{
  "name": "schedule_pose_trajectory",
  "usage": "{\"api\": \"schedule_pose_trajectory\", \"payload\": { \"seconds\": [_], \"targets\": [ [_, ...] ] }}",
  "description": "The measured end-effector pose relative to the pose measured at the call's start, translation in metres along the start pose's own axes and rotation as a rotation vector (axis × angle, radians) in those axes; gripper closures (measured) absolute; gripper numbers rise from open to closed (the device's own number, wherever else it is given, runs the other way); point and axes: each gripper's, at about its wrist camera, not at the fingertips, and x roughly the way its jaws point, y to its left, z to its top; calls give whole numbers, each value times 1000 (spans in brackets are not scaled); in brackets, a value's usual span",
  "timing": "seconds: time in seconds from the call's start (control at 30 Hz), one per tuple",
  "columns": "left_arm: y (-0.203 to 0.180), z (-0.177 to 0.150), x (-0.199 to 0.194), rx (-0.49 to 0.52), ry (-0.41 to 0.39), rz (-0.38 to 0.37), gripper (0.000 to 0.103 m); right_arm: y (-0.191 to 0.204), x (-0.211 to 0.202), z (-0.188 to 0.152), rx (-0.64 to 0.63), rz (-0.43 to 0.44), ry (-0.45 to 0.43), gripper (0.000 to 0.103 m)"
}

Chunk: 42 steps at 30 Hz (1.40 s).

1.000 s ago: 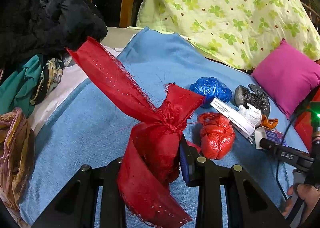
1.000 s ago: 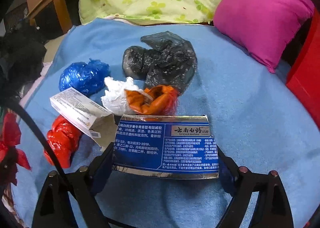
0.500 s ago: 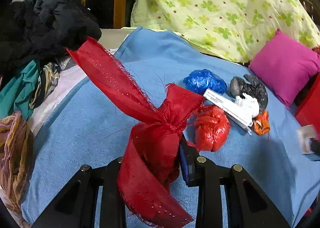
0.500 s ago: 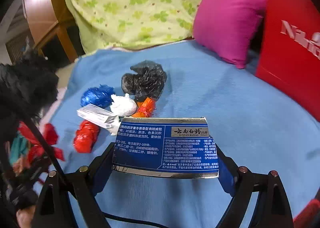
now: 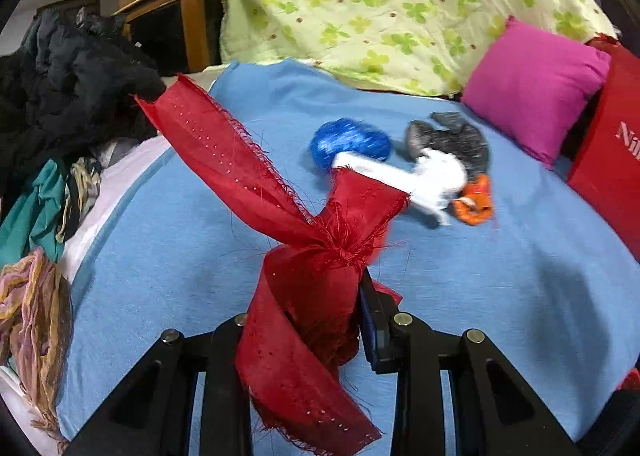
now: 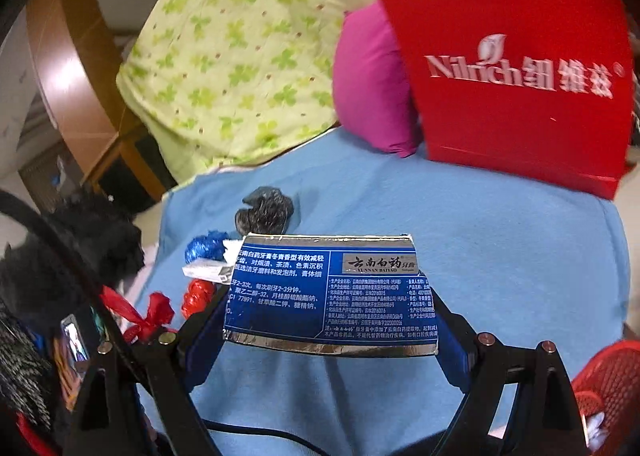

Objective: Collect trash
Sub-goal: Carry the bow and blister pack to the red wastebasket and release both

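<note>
My left gripper [image 5: 308, 320] is shut on a frayed red ribbon [image 5: 312, 256], held above the blue blanket [image 5: 168, 240]. My right gripper [image 6: 328, 320] is shut on a blue toothpaste box [image 6: 332, 292], gripped by its ends and lifted off the bed. Behind the ribbon lies a pile of trash: a blue plastic wad [image 5: 350, 142], a black bag [image 5: 448, 134], a white box and tissue [image 5: 420, 180], and an orange wrapper [image 5: 474, 202]. The right wrist view also shows a red plastic wad [image 6: 196, 296] there. A red paper bag [image 6: 516, 68] stands ahead of the right gripper.
A pink pillow [image 5: 532, 84] leans between the red paper bag and a green clover-print quilt [image 5: 380, 4]. Dark and teal clothes [image 5: 60, 96] are heaped at the bed's left edge. A red mesh basket [image 6: 608, 380] shows at the lower right of the right wrist view.
My right gripper has risen away from the trash pile with the toothpaste box and swung toward the red paper bag. My left gripper has shifted sideways and rolled, still holding the ribbon.
</note>
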Motion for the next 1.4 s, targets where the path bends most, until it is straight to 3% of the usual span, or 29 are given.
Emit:
{"api": "schedule_pose_trajectory", "payload": {
  "seconds": [0.33,0.8,1.13,1.4],
  "targets": [
    [-53,23,-62,49,-81,-113,70,-23,-45,5,48,29,-81,12],
    [-141,21,-113,167,-110,-303,70,-73,-104,-13,148,-6,-166,12],
    [-205,-7,-152,286,-120,-438,70,-147,-151,-47,268,-135,-181,12],
    [-243,-29,-183,370,-118,-546,70,-212,-195,-95,368,-257,-154,12]
  ]
}}
